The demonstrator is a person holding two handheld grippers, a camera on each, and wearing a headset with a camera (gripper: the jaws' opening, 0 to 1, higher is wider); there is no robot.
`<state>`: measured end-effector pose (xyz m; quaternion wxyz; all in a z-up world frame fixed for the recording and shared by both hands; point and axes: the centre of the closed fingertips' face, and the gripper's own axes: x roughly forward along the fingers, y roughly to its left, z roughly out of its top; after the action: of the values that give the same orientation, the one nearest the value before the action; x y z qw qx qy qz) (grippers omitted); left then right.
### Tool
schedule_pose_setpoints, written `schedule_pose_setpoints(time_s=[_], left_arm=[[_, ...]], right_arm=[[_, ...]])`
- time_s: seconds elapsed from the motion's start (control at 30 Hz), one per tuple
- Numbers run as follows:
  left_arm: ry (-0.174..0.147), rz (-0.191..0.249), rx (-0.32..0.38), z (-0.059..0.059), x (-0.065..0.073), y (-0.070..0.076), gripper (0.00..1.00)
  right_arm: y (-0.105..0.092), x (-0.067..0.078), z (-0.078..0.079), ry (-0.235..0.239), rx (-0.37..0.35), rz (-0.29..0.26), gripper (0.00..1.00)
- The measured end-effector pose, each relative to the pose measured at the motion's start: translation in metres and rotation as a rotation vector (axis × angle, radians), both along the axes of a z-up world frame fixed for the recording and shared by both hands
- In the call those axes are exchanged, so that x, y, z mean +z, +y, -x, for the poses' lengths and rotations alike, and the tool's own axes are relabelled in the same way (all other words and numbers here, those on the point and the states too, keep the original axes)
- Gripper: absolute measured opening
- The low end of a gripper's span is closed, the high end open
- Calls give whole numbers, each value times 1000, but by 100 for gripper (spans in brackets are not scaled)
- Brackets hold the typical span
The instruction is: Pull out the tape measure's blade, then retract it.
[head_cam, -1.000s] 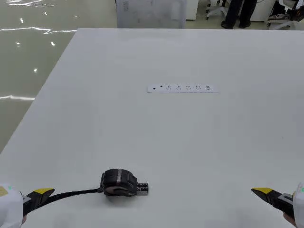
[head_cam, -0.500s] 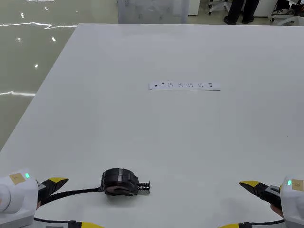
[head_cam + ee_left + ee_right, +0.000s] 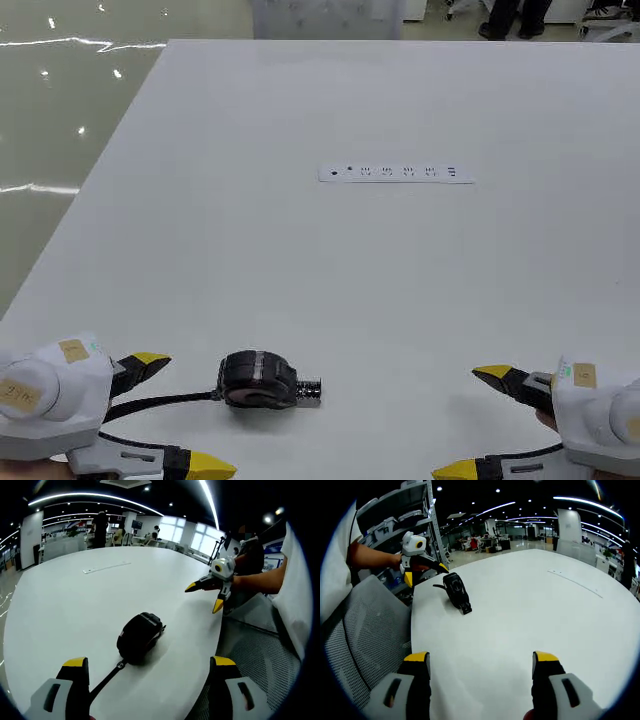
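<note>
Sitting between left gripper (image 3: 180, 412) and right gripper (image 3: 470, 420), both wide apart, tape measure (image 3: 255, 380) looks rigid, weighty: clamp its sides, pinch blade tip (image 3: 312, 388).

Bright overhead lighting, floor glare, fisheye distortion

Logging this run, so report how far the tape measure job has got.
Done: nothing visible; the tape measure lies on the table, only the blade tip showing at its case. In hand: the left gripper and right gripper hover open at the near edge, holding nothing. Left: grip the case, pull the blade out, let it retract.
</note>
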<state>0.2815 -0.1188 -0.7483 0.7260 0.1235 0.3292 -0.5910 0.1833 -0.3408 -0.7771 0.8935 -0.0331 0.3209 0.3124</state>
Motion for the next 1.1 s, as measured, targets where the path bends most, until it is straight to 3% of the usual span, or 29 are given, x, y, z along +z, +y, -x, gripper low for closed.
schedule_pose_setpoints(time_s=[0.1, 0.5, 0.9, 1.0, 1.1], left_arm=[[10, 4, -24, 1, -3, -3, 96], [-3, -12, -109, -5, -15, -15, 93], [-18, -34, -189, -13, -28, -26, 82], [-41, -52, -219, -16, -36, -25, 76], [-39, -50, -224, -20, -38, -26, 71]], right_arm=[[5, -2, -6, -10, 20, -5, 84], [30, -10, -25, -12, 105, -18, 84], [57, -19, -41, 5, 169, -48, 84], [63, -22, -44, 9, 184, -48, 84], [69, -24, -47, 11, 195, -48, 83]])
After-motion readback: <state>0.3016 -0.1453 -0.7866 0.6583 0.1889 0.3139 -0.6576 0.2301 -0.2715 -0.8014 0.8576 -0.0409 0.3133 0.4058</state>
